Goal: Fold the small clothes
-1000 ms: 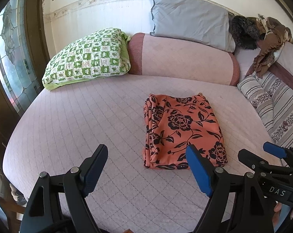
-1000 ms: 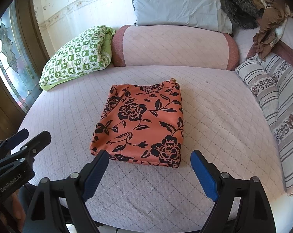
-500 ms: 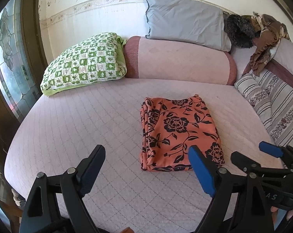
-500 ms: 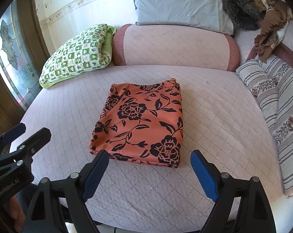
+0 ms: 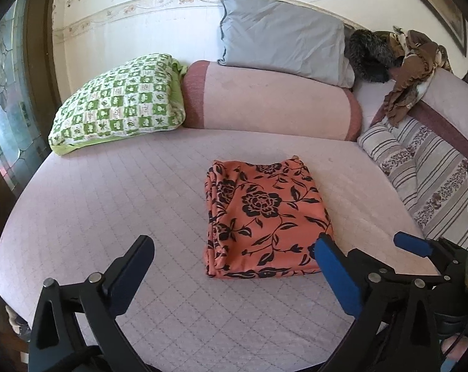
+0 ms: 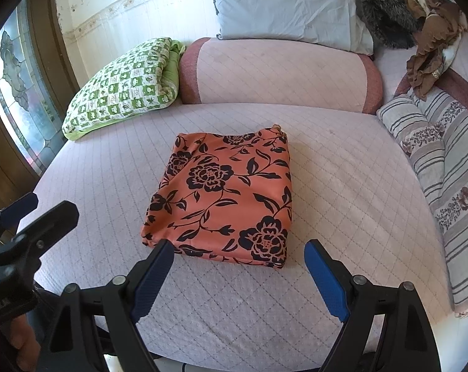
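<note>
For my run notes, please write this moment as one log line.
orange floral cloth: folded, flat on bed | left gripper: opening, empty | right gripper: open, empty

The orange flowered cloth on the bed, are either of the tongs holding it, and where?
Nothing is held. The orange flowered cloth lies folded on the bed; left tongs, opening wider, and right tongs are empty.

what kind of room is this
Most likely a bedroom or a daybed nook at home: a quilted pink mattress with a bolster and pillows against the wall, a folded floral cloth on it, and a stained-glass window beside it.
</note>
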`<state>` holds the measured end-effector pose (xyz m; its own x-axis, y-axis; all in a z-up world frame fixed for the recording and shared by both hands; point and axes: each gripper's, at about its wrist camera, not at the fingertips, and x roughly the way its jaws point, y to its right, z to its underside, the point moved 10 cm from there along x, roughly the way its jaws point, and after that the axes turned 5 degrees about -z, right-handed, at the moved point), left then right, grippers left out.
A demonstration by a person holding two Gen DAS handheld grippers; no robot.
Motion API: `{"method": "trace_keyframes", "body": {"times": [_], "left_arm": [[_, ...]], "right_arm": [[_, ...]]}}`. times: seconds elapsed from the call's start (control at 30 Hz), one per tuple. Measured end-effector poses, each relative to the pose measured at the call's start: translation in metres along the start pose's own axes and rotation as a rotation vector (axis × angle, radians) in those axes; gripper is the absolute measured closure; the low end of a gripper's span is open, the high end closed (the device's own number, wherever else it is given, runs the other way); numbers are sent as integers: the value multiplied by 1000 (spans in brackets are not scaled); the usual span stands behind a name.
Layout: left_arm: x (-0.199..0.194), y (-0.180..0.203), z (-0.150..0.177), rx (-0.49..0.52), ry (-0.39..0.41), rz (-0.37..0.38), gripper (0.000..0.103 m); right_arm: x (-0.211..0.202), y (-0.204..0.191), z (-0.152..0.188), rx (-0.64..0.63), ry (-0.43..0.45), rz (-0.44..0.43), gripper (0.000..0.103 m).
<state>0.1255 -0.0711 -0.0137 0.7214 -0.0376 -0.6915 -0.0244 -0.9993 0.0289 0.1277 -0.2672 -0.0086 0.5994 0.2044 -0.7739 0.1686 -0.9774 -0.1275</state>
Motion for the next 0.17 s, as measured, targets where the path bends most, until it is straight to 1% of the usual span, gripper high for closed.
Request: {"method": "trace_keyframes", "body": {"times": [0.17], "left_arm": [[3, -2, -1, -1, 7, -22, 0]], "right_arm": [[1, 1, 1, 3, -3, -2, 15]]}}
